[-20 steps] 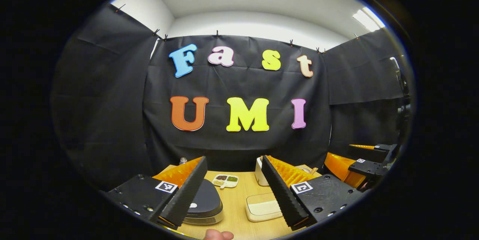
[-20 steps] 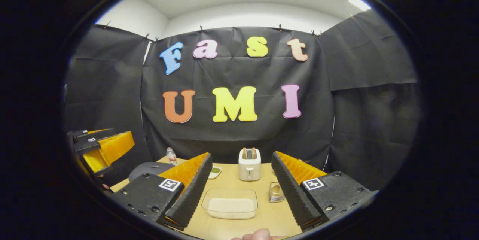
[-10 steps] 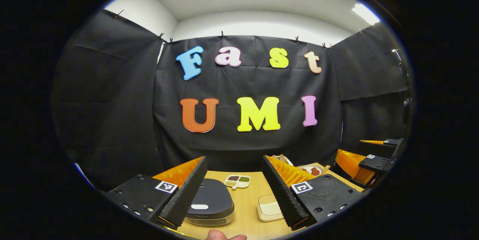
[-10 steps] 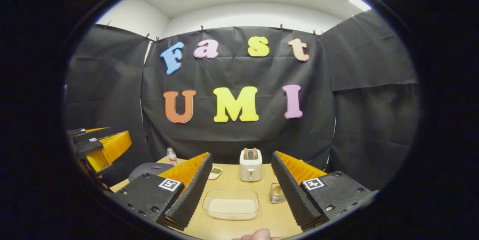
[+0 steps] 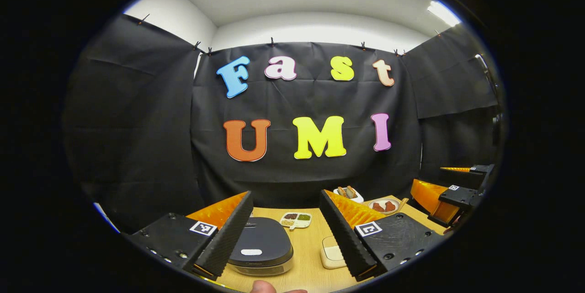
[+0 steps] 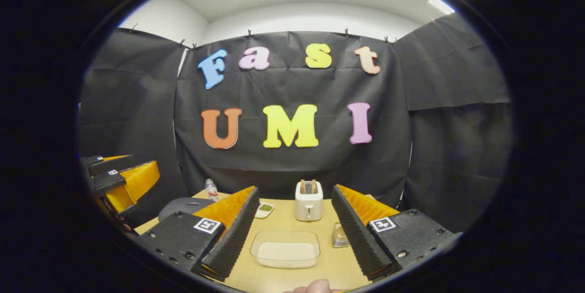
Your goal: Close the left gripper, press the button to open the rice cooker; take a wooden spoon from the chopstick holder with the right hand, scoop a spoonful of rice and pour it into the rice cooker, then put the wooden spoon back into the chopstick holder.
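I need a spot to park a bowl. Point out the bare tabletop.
Bare wood lies between the rice cooker and the clear rice container, and between that container and the toaster. The far edge is crowded: divided dish, snack plates.

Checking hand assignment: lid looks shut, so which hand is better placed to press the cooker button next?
Left. In the left gripper view the cooker, lid down, lies just ahead between the left tongs, which are open and must close first. The right tongs face the rice tray, with the cooker off to their side.
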Action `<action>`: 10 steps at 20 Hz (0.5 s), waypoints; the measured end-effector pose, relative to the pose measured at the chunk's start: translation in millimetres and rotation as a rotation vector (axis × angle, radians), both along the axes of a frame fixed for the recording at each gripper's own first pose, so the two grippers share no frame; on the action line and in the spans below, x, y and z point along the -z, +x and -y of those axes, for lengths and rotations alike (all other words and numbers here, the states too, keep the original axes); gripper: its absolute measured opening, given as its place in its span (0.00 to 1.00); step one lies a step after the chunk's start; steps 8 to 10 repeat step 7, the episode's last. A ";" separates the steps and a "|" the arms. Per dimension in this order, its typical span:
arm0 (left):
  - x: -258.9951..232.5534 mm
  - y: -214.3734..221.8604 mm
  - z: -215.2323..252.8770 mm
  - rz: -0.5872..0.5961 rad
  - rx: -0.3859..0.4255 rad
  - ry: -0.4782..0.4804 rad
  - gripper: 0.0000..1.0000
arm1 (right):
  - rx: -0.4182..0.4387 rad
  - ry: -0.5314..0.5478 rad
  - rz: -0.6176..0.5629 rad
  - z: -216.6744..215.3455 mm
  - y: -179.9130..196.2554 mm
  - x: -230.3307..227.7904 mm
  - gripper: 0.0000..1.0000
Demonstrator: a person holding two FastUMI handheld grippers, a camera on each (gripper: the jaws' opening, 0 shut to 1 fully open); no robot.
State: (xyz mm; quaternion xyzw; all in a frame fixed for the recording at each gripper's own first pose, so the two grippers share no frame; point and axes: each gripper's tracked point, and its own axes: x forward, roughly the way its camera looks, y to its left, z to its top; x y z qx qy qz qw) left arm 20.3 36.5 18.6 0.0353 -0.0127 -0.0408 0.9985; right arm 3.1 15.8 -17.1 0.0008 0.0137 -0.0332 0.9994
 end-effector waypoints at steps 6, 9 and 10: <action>3.1 0.4 -6.2 -0.005 0.000 0.004 0.95 | 0.002 -0.002 -0.005 -6.1 1.1 2.9 0.99; 1.9 0.5 -7.2 -0.005 0.000 0.003 0.94 | 0.004 -0.002 -0.004 -6.6 1.1 2.8 0.99; 1.9 0.5 -7.2 -0.005 0.000 0.003 0.94 | 0.004 -0.002 -0.004 -6.6 1.1 2.8 0.99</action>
